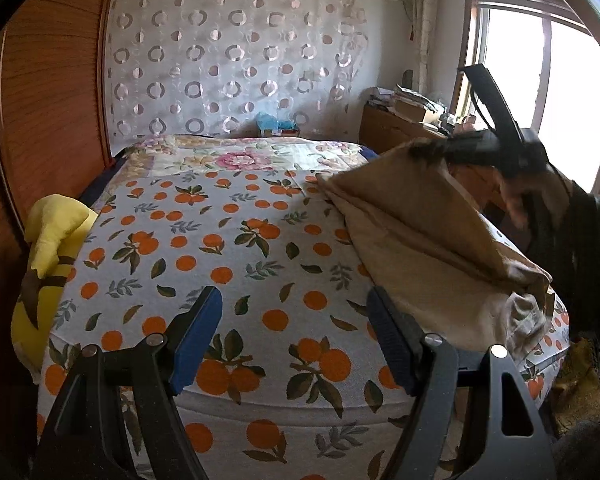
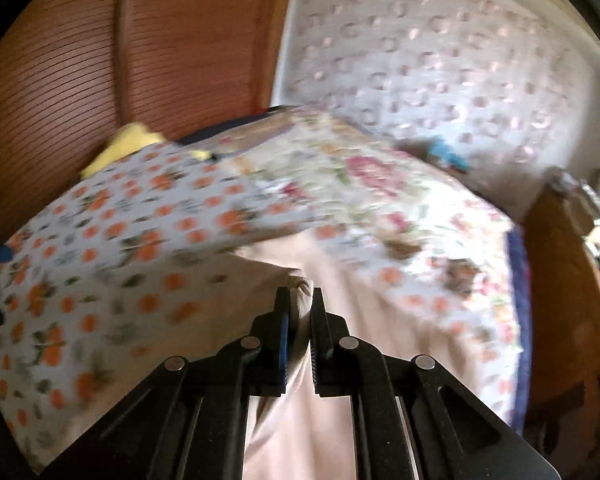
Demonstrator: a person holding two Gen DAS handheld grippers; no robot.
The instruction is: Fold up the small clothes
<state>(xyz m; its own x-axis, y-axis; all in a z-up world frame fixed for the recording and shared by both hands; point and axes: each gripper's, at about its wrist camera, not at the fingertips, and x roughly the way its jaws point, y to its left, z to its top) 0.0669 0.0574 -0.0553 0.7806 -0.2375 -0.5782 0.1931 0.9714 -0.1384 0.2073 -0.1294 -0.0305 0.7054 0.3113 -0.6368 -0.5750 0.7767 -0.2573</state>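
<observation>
While the right gripper (image 2: 299, 300) pinches a bunched fold of the tan garment (image 1: 428, 232) between its nearly closed fingers (image 2: 283, 312), the cloth rises in a tent over the right side of the bed (image 1: 228, 248), its lower hem still resting on the orange-print cover near the front corner. From the left wrist view the garment hangs from that raised grip in a long slope, one edge trailing toward the middle of the bed and a crumpled paler part sagging at the near end. The left gripper (image 1: 296, 340) hovers over bare bedspread just beside the cloth with its fingers wide apart and nothing between them. The right wrist view is smeared by motion, so how much fabric sits in the pinch is hard to judge; only a small knot of cloth shows above the pads. The step in hand looks like lifting the garment to spread or turn it before a fold. Doing it well would call for a steady lift so the small pinch does not slip, and for the free left gripper to take a second corner or the trailing hem, so the cloth can be drawn taut between two points and laid flat rather than dropped in a heap. Keeping the cloth over the open middle of the bed, well clear of the yellow plush toy (image 1: 52, 240) at the far left edge, should leave room for a clean crease. A single-point hold risks the layers twisting on the way down.
</observation>
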